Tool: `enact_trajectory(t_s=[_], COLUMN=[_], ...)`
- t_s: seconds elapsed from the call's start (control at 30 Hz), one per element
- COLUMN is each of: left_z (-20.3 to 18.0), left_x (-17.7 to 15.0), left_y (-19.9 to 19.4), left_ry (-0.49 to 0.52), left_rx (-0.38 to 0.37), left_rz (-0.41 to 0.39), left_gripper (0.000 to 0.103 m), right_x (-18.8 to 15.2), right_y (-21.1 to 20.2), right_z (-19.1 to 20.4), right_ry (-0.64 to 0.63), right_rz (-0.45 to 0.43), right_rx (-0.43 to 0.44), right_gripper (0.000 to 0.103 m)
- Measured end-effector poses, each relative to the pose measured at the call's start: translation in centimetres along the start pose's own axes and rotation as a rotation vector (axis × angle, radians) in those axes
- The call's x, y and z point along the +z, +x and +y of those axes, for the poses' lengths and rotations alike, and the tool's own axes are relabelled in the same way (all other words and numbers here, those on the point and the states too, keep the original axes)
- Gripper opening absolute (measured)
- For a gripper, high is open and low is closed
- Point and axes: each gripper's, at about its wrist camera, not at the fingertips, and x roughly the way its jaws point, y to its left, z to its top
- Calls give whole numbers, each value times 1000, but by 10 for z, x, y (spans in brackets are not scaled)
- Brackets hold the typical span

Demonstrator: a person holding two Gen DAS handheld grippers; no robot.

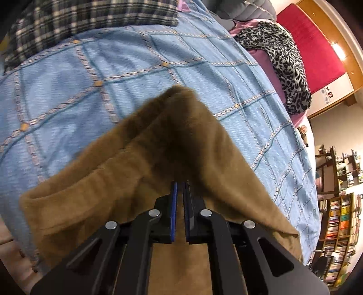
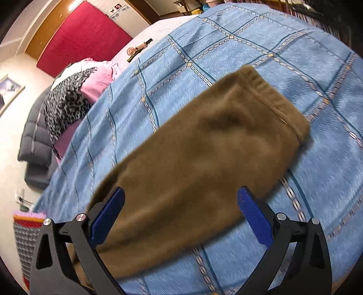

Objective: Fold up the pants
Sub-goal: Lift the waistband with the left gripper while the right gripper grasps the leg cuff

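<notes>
Brown fleece pants [image 1: 127, 172] lie on a blue checked bedspread [image 1: 68, 90]. In the left wrist view my left gripper [image 1: 180, 185] is shut, its blue pads pinching a fold of the pants that rises in a ridge ahead of the tips. The right wrist view shows the pants [image 2: 204, 147] stretched out flat, with the waistband end far right. My right gripper [image 2: 181, 204] hovers open over the near end. Its blue fingers [image 2: 254, 215] stand wide apart on either side of the cloth and do not press it.
A leopard-print garment [image 1: 288, 68] and pink clothes [image 2: 99, 81] are piled at the bed's far side. Dark plaid fabric [image 1: 79, 20] lies at the other end. A small watch-like object [image 2: 136, 50] rests on the white sheet. Bookshelves [image 1: 338, 227] stand beyond the bed.
</notes>
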Motion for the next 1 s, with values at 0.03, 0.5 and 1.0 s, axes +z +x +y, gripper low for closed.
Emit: enact_trajectory(t_s=[0.03, 0.5, 1.0], left_z=[6, -16, -24], left_x=[-1, -2, 21], left_y=[-6, 13, 64], left_ry=[-4, -105, -220], left_rx=[9, -140, -153], left_rz=[-9, 20, 23], left_gripper=[4, 72, 7], right_x=[7, -19, -23], right_y=[2, 27, 21], right_z=[3, 26, 2], right_ry=[0, -62, -52], right_rz=[-11, 59, 25], right_rx=[-3, 4, 24], right_gripper=[101, 101, 101])
